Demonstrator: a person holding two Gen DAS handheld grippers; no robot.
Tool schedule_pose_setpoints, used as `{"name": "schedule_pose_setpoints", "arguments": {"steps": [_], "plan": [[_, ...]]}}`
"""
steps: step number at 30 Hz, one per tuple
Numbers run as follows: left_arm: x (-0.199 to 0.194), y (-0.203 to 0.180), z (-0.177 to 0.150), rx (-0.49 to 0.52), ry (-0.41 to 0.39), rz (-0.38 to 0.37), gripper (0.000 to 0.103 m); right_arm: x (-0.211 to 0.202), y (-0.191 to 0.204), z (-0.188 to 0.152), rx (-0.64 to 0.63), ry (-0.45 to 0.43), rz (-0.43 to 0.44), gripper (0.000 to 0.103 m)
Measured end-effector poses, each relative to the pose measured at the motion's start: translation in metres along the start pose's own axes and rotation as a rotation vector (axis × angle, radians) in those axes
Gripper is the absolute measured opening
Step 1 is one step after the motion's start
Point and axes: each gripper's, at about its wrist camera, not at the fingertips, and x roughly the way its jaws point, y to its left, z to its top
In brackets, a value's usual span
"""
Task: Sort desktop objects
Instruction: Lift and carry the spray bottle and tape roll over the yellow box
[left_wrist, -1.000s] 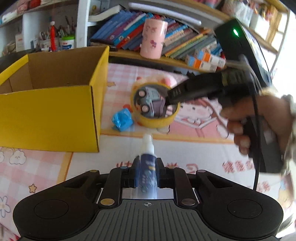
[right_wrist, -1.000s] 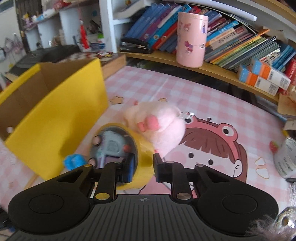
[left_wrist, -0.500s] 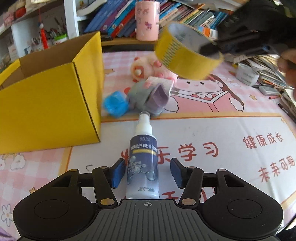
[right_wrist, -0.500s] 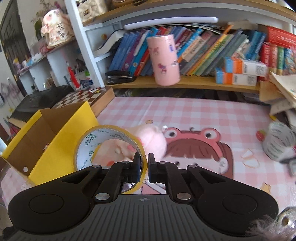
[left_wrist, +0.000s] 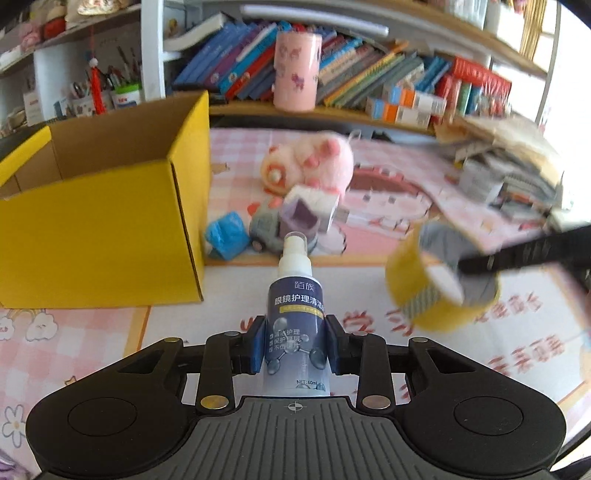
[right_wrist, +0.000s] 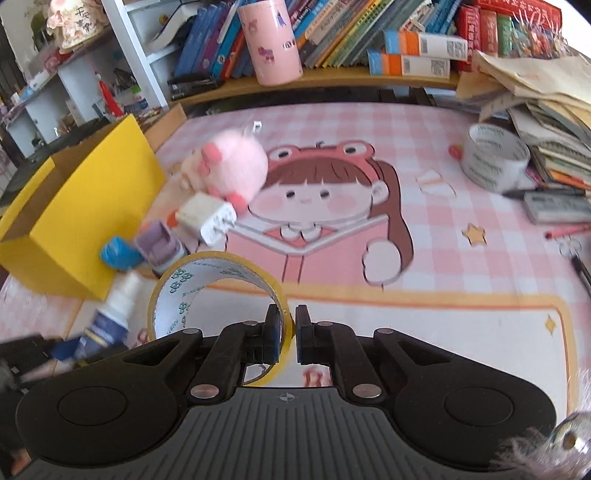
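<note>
- Box (left_wrist: 99, 229): yellow, left on the worktop (left_wrist: 369, 314), its near corner cut off by the frame.
- Tape (right_wrist: 218, 295): lifted off the toy truck (left_wrist: 275, 229) it ringed before; right claw (right_wrist: 289, 332) pinches its wall.
- Bottle (left_wrist: 297, 332): left claw (left_wrist: 295, 345) clamps it again after briefly letting go.
</note>
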Motion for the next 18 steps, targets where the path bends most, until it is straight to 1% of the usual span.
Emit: {"name": "schedule_pose_setpoints", "arguments": {"steps": [7,13,18], "plan": [[-0.02,-0.002,0.011,-0.036,-0.04,-0.039,0.032,-0.006,-0.003,-0.017,0.01,0.03,-0.004,0.007],[-0.037,-0.003,0.013,-0.04,-0.065,-0.106,0.032,-0.022,0.0,-0.028,0.041,0.007,-0.001,0.007],[-0.051,0.001,0.014,-0.034,-0.093,-0.161,0.032,-0.038,0.008,-0.038,0.038,-0.006,-0.014,0.007]]}}
